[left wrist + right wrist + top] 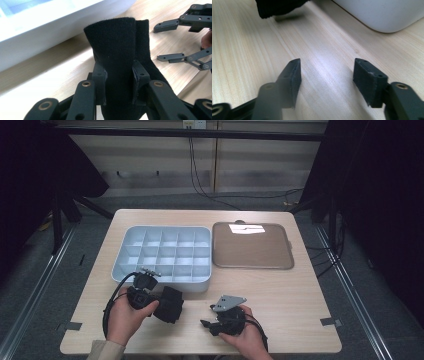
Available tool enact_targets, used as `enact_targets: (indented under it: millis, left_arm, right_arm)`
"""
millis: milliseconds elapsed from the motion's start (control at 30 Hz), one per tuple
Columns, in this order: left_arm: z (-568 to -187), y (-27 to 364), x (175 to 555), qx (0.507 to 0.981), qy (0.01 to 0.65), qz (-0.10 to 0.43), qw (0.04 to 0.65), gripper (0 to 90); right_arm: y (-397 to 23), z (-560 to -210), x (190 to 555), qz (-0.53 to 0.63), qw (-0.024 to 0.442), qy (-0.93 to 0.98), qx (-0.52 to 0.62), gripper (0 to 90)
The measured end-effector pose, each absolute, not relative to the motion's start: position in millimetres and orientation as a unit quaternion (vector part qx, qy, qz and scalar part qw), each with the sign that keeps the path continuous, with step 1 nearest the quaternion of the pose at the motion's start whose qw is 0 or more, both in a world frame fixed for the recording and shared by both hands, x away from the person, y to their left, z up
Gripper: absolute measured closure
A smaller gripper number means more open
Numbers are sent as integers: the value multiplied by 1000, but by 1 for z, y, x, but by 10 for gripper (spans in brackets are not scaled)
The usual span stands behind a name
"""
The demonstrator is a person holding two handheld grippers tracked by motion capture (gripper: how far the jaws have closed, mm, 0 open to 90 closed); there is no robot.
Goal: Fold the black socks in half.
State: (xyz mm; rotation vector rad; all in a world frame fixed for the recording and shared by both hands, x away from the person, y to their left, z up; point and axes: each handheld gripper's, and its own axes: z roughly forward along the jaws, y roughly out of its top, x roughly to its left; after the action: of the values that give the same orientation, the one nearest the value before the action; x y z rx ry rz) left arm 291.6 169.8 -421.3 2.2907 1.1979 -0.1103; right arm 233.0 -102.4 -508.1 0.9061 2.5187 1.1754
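Observation:
A folded black cloth [170, 305] hangs just above the wooden table [290, 305], in front of the white compartment tray [119, 261]. My left gripper [161, 301] is shut on it. In the left gripper view both pads press the sides of the cloth [117, 42], which stands up past my left gripper [119, 75]. My right gripper [205, 323] rests low over the table to the right of the cloth, pointing toward it. Its jaws stand open with bare wood between them, as the right gripper view shows [327, 75]. An edge of the cloth [277, 7] hangs just ahead.
The tray [37, 25] holds several small compartments; its rounded corner [382, 15] lies close to the right gripper. A flat brown lid with a grey rim [252, 247] lies to the tray's right. The right gripper [165, 41] is also seen beyond the cloth.

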Motion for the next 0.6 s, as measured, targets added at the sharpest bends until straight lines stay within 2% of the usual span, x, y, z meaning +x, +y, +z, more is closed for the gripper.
enact_targets:
  millis: [600]
  left_arm:
    - [-405,193,297,848,458,-25,266,696]
  right_arm:
    - [-97,-509,234,381,117,863,312,167]
